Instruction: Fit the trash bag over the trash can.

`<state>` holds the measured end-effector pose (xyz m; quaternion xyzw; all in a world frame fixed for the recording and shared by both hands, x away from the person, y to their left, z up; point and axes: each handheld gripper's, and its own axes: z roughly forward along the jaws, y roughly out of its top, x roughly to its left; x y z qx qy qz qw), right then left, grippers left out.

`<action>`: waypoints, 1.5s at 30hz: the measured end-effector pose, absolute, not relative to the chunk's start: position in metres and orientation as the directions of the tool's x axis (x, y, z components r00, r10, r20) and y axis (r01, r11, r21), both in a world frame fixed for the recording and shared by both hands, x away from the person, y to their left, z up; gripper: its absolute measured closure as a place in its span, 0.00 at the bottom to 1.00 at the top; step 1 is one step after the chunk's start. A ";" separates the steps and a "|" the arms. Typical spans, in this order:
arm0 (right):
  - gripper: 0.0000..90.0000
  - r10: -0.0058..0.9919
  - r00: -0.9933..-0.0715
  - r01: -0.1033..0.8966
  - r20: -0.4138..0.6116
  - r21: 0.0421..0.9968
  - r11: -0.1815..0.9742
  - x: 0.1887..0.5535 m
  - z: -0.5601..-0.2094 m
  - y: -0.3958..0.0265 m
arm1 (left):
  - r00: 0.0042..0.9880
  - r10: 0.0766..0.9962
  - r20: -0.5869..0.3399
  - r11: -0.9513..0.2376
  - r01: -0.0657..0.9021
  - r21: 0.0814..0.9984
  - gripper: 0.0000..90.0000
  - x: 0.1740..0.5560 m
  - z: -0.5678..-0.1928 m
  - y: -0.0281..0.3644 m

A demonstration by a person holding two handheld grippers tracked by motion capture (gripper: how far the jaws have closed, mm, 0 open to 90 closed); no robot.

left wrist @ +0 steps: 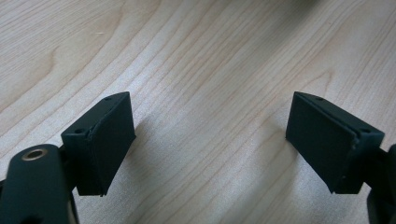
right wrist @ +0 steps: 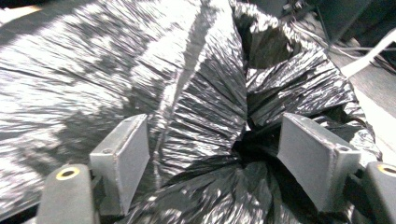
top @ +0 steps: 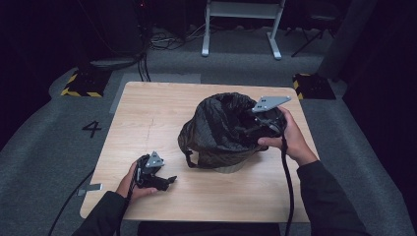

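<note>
A black plastic bin bag (top: 221, 129) lines a small bin in the middle of the wooden table (top: 157, 113). My right gripper (top: 259, 127) is at the bag's right rim, held in a hand. In the right gripper view its jaws stand wide apart around crinkled folds of the bag (right wrist: 196, 93), and the pads (right wrist: 133, 158) do not press on the film. My left gripper (top: 164, 181) rests near the table's front left corner, pointing right. Its jaws (left wrist: 210, 140) are open over bare wood with nothing between them.
The table stands on grey carpet marked with a "4" (top: 92, 129). Yellow-and-black striped blocks (top: 81, 83) sit on the floor beyond both far corners. A white frame (top: 243, 24) and cables lie farther back.
</note>
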<state>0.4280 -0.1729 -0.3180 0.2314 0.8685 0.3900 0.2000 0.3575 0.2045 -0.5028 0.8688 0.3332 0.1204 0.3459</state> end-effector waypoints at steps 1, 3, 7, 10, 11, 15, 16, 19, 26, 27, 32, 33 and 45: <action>0.27 0.561 -0.811 0.243 -0.165 0.777 0.580 0.426 -0.317 -0.175 | 0.749 0.662 -0.020 -0.539 0.495 0.681 0.17 0.358 -0.503 0.204; 0.24 0.560 -0.809 0.233 -0.176 0.780 0.581 0.423 -0.315 -0.178 | 0.750 0.661 -0.022 -0.539 0.494 0.682 0.17 0.358 -0.503 0.204; 0.19 0.560 -0.808 0.212 -0.185 0.795 0.568 0.414 -0.312 -0.183 | 0.750 0.661 -0.022 -0.539 0.494 0.682 0.17 0.358 -0.503 0.204; 0.18 0.579 -0.789 0.192 -0.207 0.812 0.552 0.406 -0.310 -0.188 | 0.750 0.661 -0.022 -0.539 0.494 0.682 0.17 0.358 -0.503 0.204; 0.18 0.585 -0.783 0.189 -0.210 0.816 0.546 0.404 -0.310 -0.190 | 0.750 0.661 -0.022 -0.539 0.494 0.682 0.17 0.358 -0.503 0.204; 0.18 0.601 -0.770 0.184 -0.215 0.827 0.531 0.394 -0.310 -0.199 | 0.750 0.661 -0.022 -0.539 0.494 0.682 0.17 0.358 -0.503 0.204; 0.18 0.602 -0.768 0.183 -0.220 0.825 0.535 0.390 -0.310 -0.201 | 0.750 0.661 -0.022 -0.539 0.494 0.682 0.17 0.358 -0.503 0.204; 0.19 0.616 -0.754 0.179 -0.229 0.830 0.528 0.381 -0.310 -0.207 | 0.750 0.661 -0.021 -0.540 0.494 0.681 0.17 0.358 -0.503 0.204; 0.19 0.642 -0.729 0.200 -0.237 0.824 0.531 0.363 -0.318 -0.222 | 0.750 0.661 -0.021 -0.540 0.495 0.681 0.17 0.358 -0.503 0.204; 0.19 0.643 -0.728 0.204 -0.236 0.822 0.532 0.361 -0.320 -0.224 | 0.750 0.661 -0.022 -0.539 0.494 0.682 0.17 0.358 -0.503 0.204; 0.19 0.660 -0.716 0.229 -0.228 0.816 0.531 0.357 -0.331 -0.237 | 0.750 0.661 -0.020 -0.540 0.494 0.682 0.17 0.358 -0.503 0.204; 0.19 0.662 -0.715 0.236 -0.223 0.815 0.529 0.357 -0.333 -0.239 | 0.750 0.661 -0.022 -0.539 0.495 0.682 0.17 0.358 -0.503 0.204; 0.19 0.668 -0.709 0.268 -0.226 0.790 0.552 0.357 -0.361 -0.257 | 0.750 0.661 -0.022 -0.539 0.495 0.682 0.17 0.358 -0.503 0.204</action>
